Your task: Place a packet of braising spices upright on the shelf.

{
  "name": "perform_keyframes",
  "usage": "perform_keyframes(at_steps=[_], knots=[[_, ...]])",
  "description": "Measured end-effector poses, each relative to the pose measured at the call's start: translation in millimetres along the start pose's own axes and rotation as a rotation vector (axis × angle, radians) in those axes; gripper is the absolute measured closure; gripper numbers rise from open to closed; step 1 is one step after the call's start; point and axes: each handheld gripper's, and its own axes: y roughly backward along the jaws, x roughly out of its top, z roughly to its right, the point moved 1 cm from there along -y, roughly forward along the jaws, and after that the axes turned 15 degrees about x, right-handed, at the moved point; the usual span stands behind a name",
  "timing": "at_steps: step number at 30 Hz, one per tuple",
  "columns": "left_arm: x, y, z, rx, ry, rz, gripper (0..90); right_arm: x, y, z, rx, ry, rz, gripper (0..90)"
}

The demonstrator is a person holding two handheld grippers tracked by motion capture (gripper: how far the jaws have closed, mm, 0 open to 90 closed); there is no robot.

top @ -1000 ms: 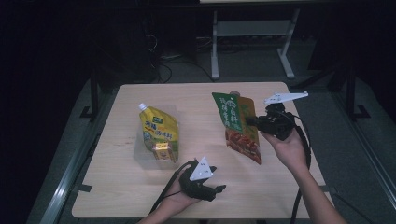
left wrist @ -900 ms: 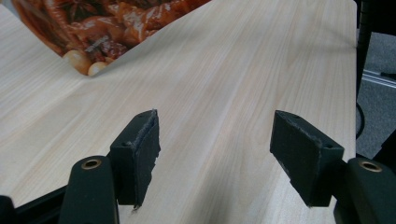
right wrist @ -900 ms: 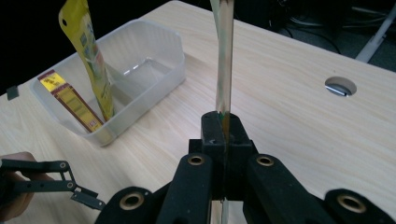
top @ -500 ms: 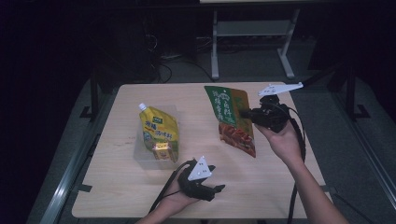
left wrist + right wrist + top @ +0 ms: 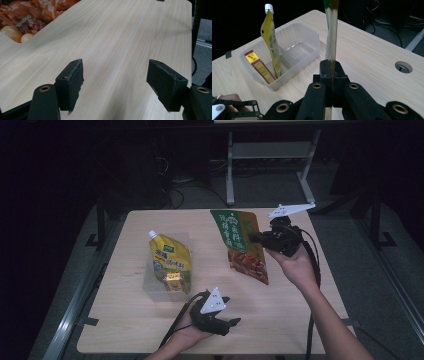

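Wooden table [image 5: 300, 320]: light grain, rounded corners, a round hole [image 5: 403, 66] in the top visible in the right gripper view.

Clear plastic bin [image 5: 155, 287]: on the table at about 9 o'clock from centre. A yellow spouted pouch [image 5: 170, 260] leans inside it, white cap up; a small yellow-and-red packet [image 5: 260, 66] stands beside the pouch.

Green snack bag [image 5: 240, 245]: lifted off the table at roughly 1 o'clock, clamped at its edge by the right gripper [image 5: 260, 238], jaws clenched on it.

Left gripper [image 5: 225, 322]: at 6 o'clock, low over the table, jaws spread wide, grasping nothing.
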Motion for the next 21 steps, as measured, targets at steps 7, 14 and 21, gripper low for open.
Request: perform_keyframes(at_steps=[7, 14, 21], knots=[[-0.1, 1.4, 0.3, -0.002, 0.006, 0.003, 28.8, 11.8, -7.7, -4.7, 0.013, 0.017, 0.003, 90.0], [-1.0, 2.0, -1.7, 0.0, -0.002, 0.003, 28.7, 25.8, -17.5, -8.5, 0.035, 0.045, 0.007, 90.0], [-1.4, 2.5, -2.5, -0.002, 0.01, 0.009, 28.5, 40.0, -28.4, -12.4, 0.05, 0.068, 0.011, 90.0]])
